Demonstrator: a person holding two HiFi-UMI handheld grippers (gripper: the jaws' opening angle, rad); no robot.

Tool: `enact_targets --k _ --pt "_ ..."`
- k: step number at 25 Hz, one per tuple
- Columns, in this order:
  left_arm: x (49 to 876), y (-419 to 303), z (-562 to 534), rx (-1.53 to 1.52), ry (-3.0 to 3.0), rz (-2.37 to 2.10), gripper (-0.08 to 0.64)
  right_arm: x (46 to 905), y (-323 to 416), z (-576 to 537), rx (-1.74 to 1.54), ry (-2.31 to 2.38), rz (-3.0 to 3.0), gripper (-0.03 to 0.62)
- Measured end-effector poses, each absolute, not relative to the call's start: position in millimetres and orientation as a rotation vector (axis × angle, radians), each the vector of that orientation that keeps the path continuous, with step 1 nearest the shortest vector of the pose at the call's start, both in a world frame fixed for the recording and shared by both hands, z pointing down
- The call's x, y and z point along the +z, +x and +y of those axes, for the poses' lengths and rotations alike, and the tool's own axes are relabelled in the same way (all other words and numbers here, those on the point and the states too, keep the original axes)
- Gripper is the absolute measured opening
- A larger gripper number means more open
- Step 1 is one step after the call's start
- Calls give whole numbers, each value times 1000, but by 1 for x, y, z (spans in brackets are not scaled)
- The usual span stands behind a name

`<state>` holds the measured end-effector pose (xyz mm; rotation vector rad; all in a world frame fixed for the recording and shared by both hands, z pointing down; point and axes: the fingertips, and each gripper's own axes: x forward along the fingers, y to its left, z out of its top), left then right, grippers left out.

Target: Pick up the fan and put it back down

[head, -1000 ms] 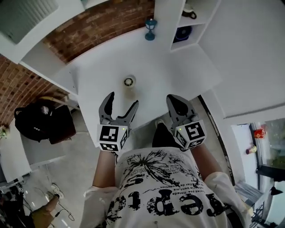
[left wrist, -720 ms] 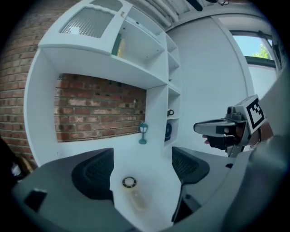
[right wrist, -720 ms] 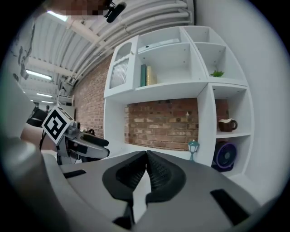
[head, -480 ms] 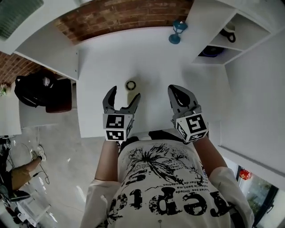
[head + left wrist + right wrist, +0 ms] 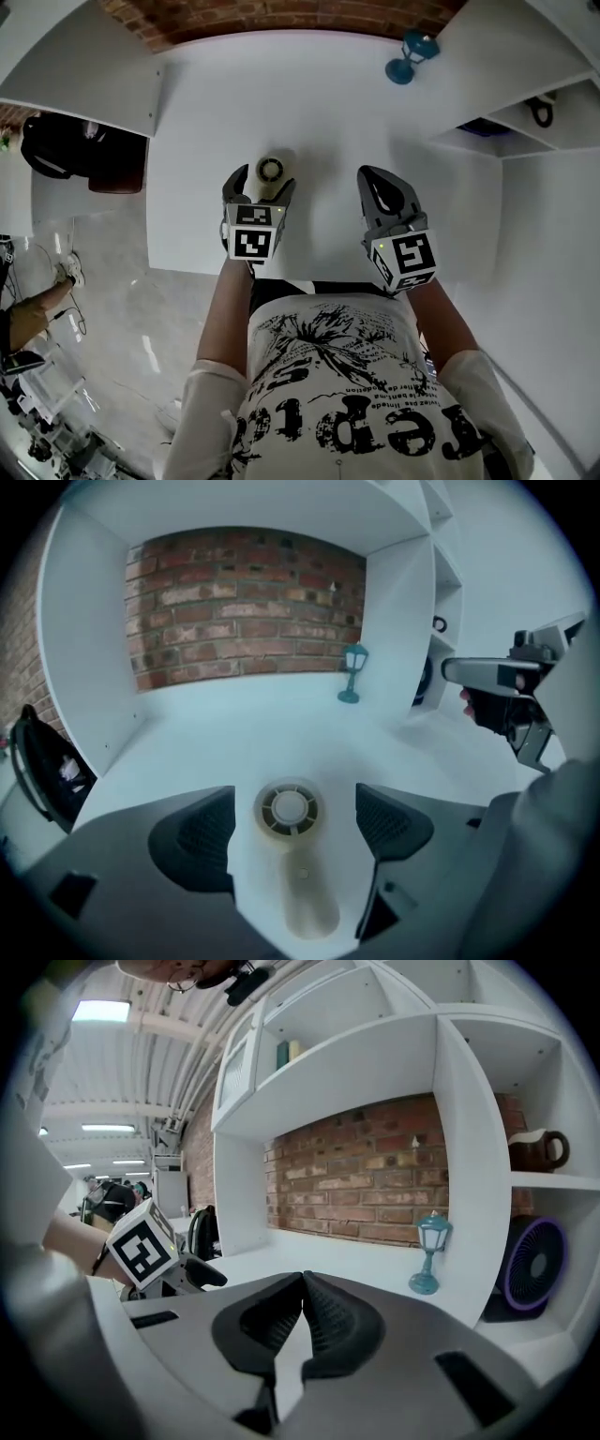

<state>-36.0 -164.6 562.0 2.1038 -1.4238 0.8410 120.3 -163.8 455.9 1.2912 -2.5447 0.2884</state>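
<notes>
A small cream hand-held fan (image 5: 271, 172) seems to lie flat on the white desk (image 5: 328, 112), round grille up and handle toward me. My left gripper (image 5: 259, 192) is open, one jaw on either side of the fan without touching it. In the left gripper view the fan (image 5: 289, 810) sits between the dark pads (image 5: 202, 841) of the left gripper (image 5: 292, 832). My right gripper (image 5: 380, 187) hovers over the desk to the right, shut and holding nothing. Its jaws meet in the right gripper view (image 5: 302, 1290).
A teal lantern figurine (image 5: 409, 56) stands at the desk's back right, beside white shelf cubbies (image 5: 469, 1176) holding a purple fan (image 5: 534, 1265) and a brown jug (image 5: 536, 1150). A brick wall (image 5: 244, 607) backs the desk. A black bag (image 5: 70, 155) sits on the left.
The left gripper has moved forward: the fan was beyond its fingertips and now sits between its open jaws. The right gripper stays shut, at about the same place beside it.
</notes>
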Motion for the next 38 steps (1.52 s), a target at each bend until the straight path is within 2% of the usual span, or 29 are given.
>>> enact_targets --k 9,26,32,38 --pt "624 -32 -181 921 1935 -1360 387 490 113 -183 367 1214 -2548 15" --pt "641 -27 -189 1020 1959 -1282 385 497 119 -185 414 1199 -2531 15" --pt "616 -24 -189 1003 2039 -1283 385 474 122 -183 357 1248 -2537 15" --pt "547 -26 -190 887 2196 -1319 385 440 118 -171 280 1297 -2530 15"
